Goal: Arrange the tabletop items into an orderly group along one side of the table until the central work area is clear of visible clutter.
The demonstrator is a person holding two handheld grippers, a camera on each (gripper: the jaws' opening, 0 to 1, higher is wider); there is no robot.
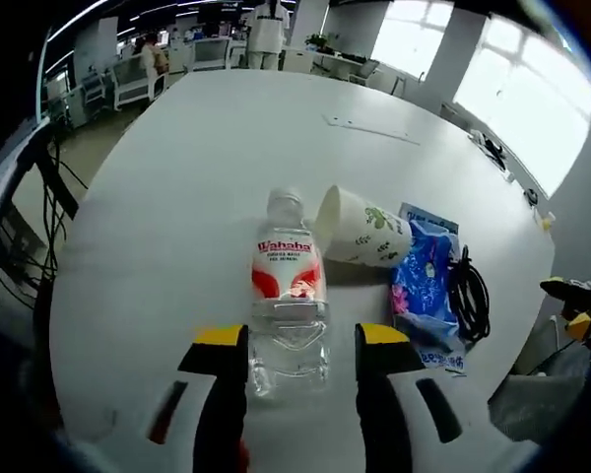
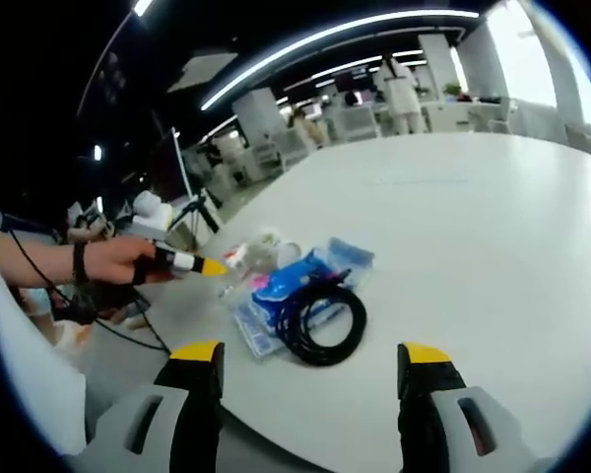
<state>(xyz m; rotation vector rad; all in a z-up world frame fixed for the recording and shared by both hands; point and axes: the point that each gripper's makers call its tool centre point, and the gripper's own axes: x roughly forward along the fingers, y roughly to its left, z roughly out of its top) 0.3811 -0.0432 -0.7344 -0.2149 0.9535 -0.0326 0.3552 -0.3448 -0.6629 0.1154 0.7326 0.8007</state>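
Note:
A clear Wahaha water bottle [image 1: 288, 296] with a red and white label lies on the white table [image 1: 217, 168], cap pointing away. My left gripper [image 1: 302, 340] is open, its yellow-tipped jaws straddling the bottle's base with a small gap on the right. A white paper cup [image 1: 360, 229] lies on its side beside the bottle. Right of it are a blue packet [image 1: 424, 286] and a coiled black cable [image 1: 470, 291]. In the right gripper view, my right gripper [image 2: 310, 360] hangs open above the table, short of the cable [image 2: 320, 315] and the packet [image 2: 276, 294]. A hand holds the left gripper [image 2: 192, 263] by the bottle [image 2: 248, 258].
A thin flat strip [image 1: 369, 128] lies farther along the table. Loose black cables [image 1: 54, 197] hang off the table's left side. Desks, chairs and people [image 2: 404, 94] stand in the background. The table's near edge [image 2: 276, 414] runs just under the right gripper.

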